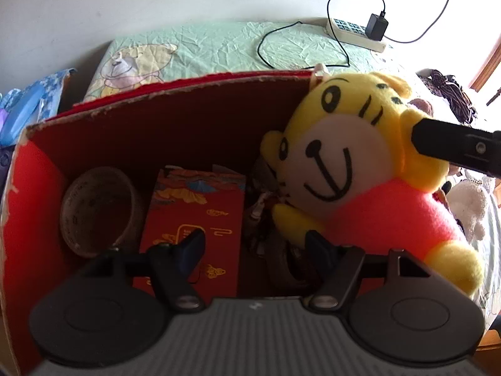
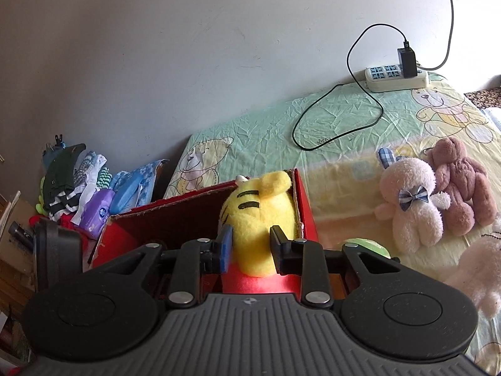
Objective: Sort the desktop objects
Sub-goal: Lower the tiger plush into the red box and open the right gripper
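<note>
My right tongs (image 2: 251,246) pinch the soft, light yellow plush tiger (image 2: 261,219) by its squashy head over the red cardboard box (image 1: 175,119); left tongs (image 1: 255,249) apart, empty.

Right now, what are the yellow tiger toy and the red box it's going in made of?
The yellow tiger toy looks like soft plush fabric: fuzzy nap, stitched black face lines, and it dents where the right gripper squeezes its head. The red box seems to be cardboard with a matte red coating: its torn top edge shows pale brown, fibrous paper.
</note>
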A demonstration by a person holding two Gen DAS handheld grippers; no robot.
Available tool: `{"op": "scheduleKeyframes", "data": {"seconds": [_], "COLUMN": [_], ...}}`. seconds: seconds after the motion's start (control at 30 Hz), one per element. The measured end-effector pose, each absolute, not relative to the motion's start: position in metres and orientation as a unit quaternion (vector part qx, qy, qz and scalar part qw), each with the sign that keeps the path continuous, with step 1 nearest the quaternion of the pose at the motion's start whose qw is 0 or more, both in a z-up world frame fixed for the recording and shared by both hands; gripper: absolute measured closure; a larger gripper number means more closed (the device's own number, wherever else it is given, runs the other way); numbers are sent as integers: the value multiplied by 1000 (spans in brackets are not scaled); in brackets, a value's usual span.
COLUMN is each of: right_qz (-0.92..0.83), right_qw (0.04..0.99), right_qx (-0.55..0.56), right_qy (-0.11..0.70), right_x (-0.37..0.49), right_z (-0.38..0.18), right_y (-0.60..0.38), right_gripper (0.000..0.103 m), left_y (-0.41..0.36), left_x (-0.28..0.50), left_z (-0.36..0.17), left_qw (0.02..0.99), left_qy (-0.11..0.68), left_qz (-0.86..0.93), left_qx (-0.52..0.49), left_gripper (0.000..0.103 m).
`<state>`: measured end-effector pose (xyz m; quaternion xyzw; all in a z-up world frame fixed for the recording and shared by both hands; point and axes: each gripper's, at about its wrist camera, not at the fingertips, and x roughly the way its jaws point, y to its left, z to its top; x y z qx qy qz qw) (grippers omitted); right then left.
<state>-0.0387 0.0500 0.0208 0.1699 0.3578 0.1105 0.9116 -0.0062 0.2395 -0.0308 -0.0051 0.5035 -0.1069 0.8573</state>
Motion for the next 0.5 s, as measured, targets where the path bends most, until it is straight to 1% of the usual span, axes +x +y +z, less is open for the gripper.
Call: {"op": "scheduleKeyframes", "data": {"seconds": [0.23,0.5], "right_qz": [107,116], "right_qw": [904,909], "right_qx": [156,174], "right_qy": [384,360], "right_x": [-37,-44], "right_z": [-4,-13], "right_y": [53,49], "right_gripper": [73,73], "left_y": [229,227], "left_x": [-6,-8], "left_z": [-41,-41], "left_qw": [850,853], "left_qy": [514,508], "left_qz": [-117,-116], "left_qx": [17,28], "left_gripper": [31,31]}}
